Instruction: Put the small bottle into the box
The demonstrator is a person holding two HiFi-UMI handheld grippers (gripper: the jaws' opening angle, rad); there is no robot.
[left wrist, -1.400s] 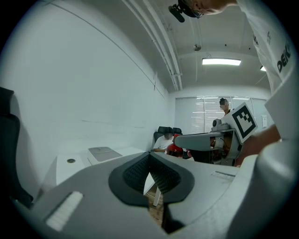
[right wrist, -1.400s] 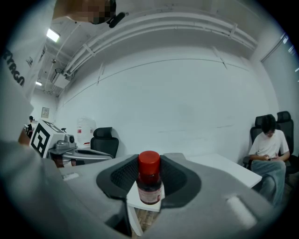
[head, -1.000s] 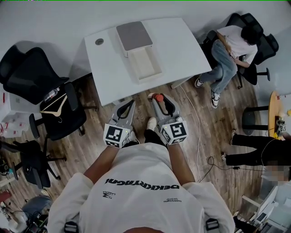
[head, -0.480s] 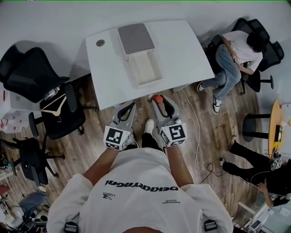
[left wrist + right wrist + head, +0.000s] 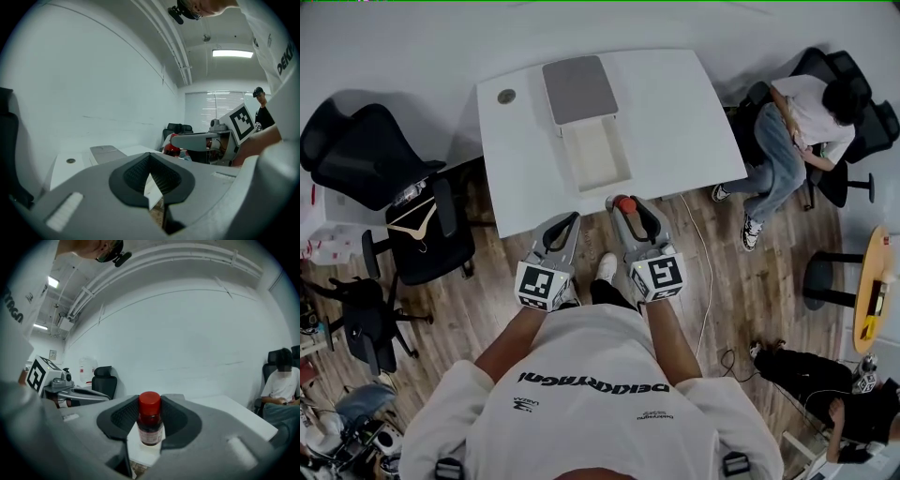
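A white box (image 5: 566,159) lies open on the white table (image 5: 675,112), with its grey lid (image 5: 578,89) resting just behind it. My right gripper (image 5: 623,201) hovers at the table's near edge, shut on the small dark bottle (image 5: 624,203) with a red cap. In the right gripper view the bottle (image 5: 150,423) stands upright between the pads of that gripper (image 5: 150,432). Beside it, my left gripper (image 5: 572,218) is shut and holds nothing. In the left gripper view that gripper (image 5: 151,190) points at the table, and the lid (image 5: 107,152) shows beyond it.
A small round disc (image 5: 506,96) sits at the table's far left corner. Black office chairs (image 5: 366,159) and a hanger (image 5: 412,220) stand to the left. A seated person (image 5: 797,122) is to the right, and a cable (image 5: 705,272) runs over the wooden floor.
Both grippers have moved forward to the table's near edge, side by side. The bottle has stayed in the right gripper's jaws.
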